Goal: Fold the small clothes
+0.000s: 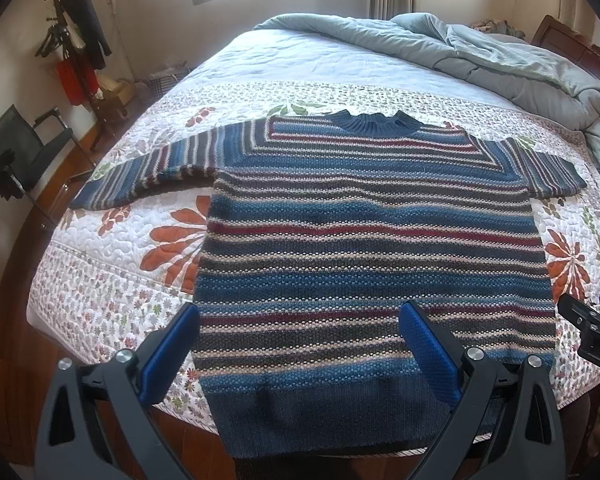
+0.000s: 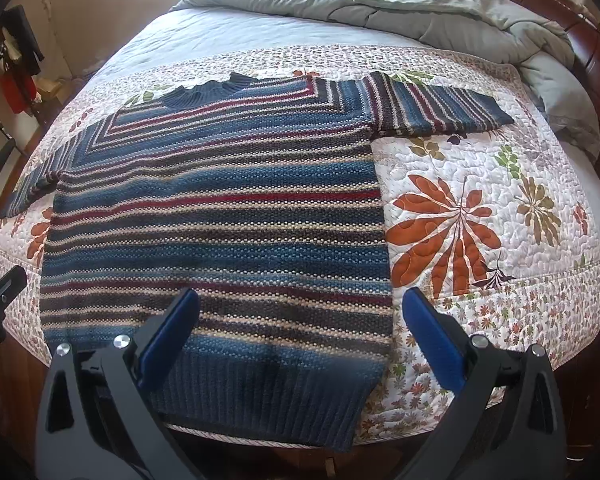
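While the striped sweater [image 1: 364, 248] lies flat at the bed's near edge, both of our grippers hover spread apart and empty.

In the left wrist view our left gripper [image 1: 300, 344] straddles the hem's left corner; that ribbed hem overhangs the quilt [image 1: 100, 280], so we risk dragging the knit off. In the right wrist view our right gripper [image 2: 300, 336] straddles the right corner; an uneven pinch could skew the fold.

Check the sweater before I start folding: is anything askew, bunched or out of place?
Mostly fine: the sweater lies flat, sleeves out. Only the hem hangs over the bed edge, and a grey duvet is bunched at the far side. Both grippers are open.
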`<action>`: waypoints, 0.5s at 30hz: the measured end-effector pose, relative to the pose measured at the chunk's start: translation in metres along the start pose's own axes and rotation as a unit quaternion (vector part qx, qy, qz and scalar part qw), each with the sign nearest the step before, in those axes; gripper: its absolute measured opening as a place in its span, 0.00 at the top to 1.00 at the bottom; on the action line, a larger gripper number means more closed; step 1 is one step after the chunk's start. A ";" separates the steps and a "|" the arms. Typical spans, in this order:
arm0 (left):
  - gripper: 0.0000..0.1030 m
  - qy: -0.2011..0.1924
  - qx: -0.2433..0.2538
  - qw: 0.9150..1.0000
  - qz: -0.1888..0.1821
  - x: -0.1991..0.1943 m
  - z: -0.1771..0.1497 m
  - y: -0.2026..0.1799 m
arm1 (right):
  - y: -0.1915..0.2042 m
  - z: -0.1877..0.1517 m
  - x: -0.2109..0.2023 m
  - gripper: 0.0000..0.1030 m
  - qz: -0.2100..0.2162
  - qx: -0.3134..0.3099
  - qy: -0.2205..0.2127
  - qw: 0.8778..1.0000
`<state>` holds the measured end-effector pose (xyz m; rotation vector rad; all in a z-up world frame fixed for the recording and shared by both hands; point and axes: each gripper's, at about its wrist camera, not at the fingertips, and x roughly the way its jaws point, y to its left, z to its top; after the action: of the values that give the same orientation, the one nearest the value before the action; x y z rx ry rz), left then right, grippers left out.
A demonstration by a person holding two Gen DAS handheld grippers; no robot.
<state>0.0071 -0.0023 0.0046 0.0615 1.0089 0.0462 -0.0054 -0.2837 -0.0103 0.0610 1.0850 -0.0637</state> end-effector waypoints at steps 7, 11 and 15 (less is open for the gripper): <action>0.03 0.000 0.000 1.000 0.000 0.000 0.000 0.000 | -0.001 0.000 0.001 0.02 0.001 0.001 0.002 1.000; 0.03 0.003 0.001 1.000 0.000 0.002 0.001 -0.001 | -0.001 0.001 0.004 0.02 0.002 0.001 0.002 1.000; 0.03 0.016 0.000 1.000 0.003 0.015 0.008 -0.005 | -0.014 0.014 0.014 0.02 0.000 0.002 0.006 1.000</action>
<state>0.0216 -0.0068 -0.0044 0.0646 1.0404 0.0531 0.0122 -0.2995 -0.0162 0.0648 1.0961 -0.0664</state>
